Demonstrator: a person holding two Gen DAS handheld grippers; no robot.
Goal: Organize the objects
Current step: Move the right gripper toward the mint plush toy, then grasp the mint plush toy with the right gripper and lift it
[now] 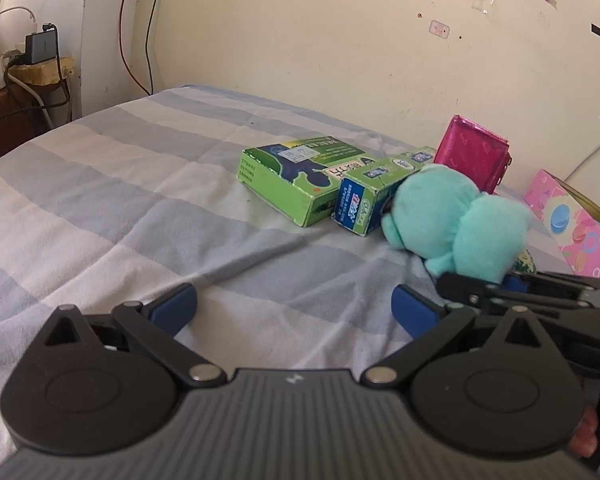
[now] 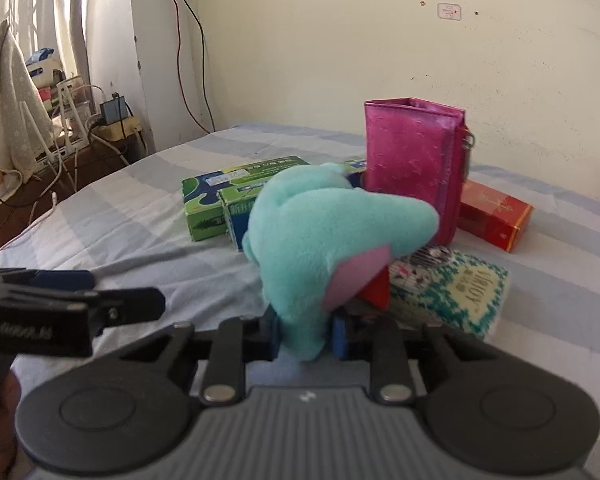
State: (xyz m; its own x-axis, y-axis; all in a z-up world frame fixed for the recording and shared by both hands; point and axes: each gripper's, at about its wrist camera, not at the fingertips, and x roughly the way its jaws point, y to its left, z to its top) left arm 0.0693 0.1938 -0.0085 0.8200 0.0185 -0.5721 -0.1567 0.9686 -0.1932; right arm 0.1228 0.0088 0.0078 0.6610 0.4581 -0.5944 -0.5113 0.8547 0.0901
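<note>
A teal plush toy (image 2: 324, 236) with a pink patch lies on the striped bedsheet (image 2: 140, 220). My right gripper (image 2: 306, 338) is shut on its lower end, blue pads pressing both sides. The plush (image 1: 456, 220) appears in the left wrist view too, with the right gripper (image 1: 500, 288) reaching in from the right below it. My left gripper (image 1: 294, 310) stands open over bare sheet, nothing between its fingers. Behind the plush are two green boxes (image 1: 288, 178) (image 1: 376, 192) and an upright magenta pouch (image 2: 414, 168).
A red box (image 2: 496, 214) lies behind the pouch, a green-patterned tissue pack (image 2: 456, 292) right of the plush, a pink printed box (image 1: 576, 224) at far right. The wall runs close behind. Cables and a power strip (image 2: 112, 124) sit left of the bed.
</note>
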